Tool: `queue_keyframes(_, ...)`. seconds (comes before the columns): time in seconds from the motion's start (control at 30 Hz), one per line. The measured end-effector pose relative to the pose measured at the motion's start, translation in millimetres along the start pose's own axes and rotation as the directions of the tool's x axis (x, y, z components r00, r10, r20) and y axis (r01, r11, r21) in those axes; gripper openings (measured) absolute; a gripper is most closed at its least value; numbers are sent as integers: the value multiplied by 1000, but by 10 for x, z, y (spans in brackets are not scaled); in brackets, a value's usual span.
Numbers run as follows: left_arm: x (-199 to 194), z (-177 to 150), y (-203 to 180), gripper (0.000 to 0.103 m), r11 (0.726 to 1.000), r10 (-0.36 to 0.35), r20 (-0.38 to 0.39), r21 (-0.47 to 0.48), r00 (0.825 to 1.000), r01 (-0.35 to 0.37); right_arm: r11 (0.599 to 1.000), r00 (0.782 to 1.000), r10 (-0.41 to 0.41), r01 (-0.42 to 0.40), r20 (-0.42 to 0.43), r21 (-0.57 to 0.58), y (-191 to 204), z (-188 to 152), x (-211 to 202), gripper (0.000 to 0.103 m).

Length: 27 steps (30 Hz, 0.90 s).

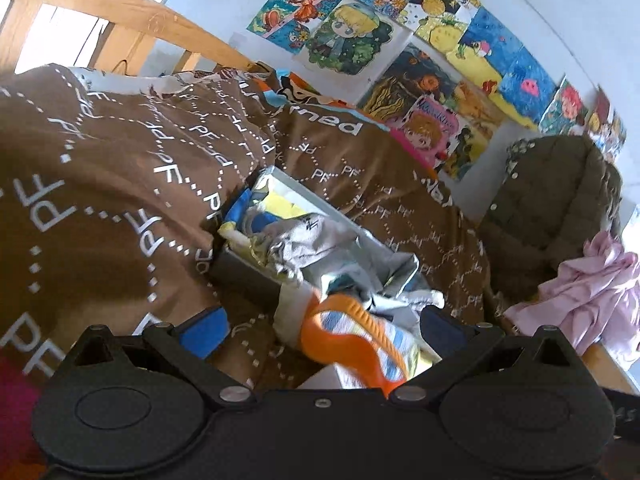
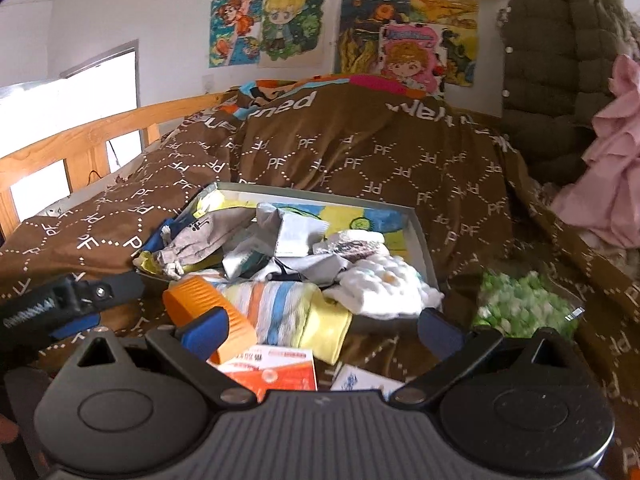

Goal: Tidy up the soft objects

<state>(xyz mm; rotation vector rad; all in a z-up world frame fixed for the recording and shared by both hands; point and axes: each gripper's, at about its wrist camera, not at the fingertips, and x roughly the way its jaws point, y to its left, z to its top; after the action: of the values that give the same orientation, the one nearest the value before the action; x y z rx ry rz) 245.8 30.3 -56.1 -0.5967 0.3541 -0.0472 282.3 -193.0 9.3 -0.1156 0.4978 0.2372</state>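
A shallow grey box (image 2: 420,236) full of socks and small cloths lies on the brown bed cover; it also shows in the left wrist view (image 1: 240,272). An orange, blue and yellow striped sock (image 2: 276,308) hangs over the box's near edge, also seen in the left wrist view (image 1: 352,336). A fluffy white sock (image 2: 384,284) lies at the box's right front. My left gripper (image 1: 320,332) is open just over the striped sock. My right gripper (image 2: 320,328) is open, above the striped sock's near end. The left gripper (image 2: 80,304) shows at the left of the right wrist view.
A green and white fluffy item (image 2: 524,304) lies on the cover right of the box. A red and white packet (image 2: 276,368) lies in front. An olive padded jacket (image 2: 560,60) and pink cloth (image 2: 608,160) sit at the right. A wooden rail (image 2: 80,140) bounds the left.
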Motion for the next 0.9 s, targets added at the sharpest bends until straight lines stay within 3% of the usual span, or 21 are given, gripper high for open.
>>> queue_keyframes(0.27,343,51,9,102,993,-116,-24,25,993,116,994,999,26,-22,35,-109,-1,4,396,103)
queue_keyframes(0.37,512,56,40,97,990,-137,-44,18,990,138,990,999,15,-10,31,-143,6,-13,524,102)
queue_keyframes(0.67,795,47,197,76,981,-177,-132,-105,975,164,973,998,61,-54,25,-225,78,-44,780,102)
queue_keyframes(0.8,849,18,186,53,982,-179,-172,-91,969,165,968,998,54,-46,26,-248,103,-50,857,102)
queue_keyframes(0.9,865,5,207,44,978,-198,-184,-109,963,180,967,998,61,-55,18,-247,109,-61,891,102)
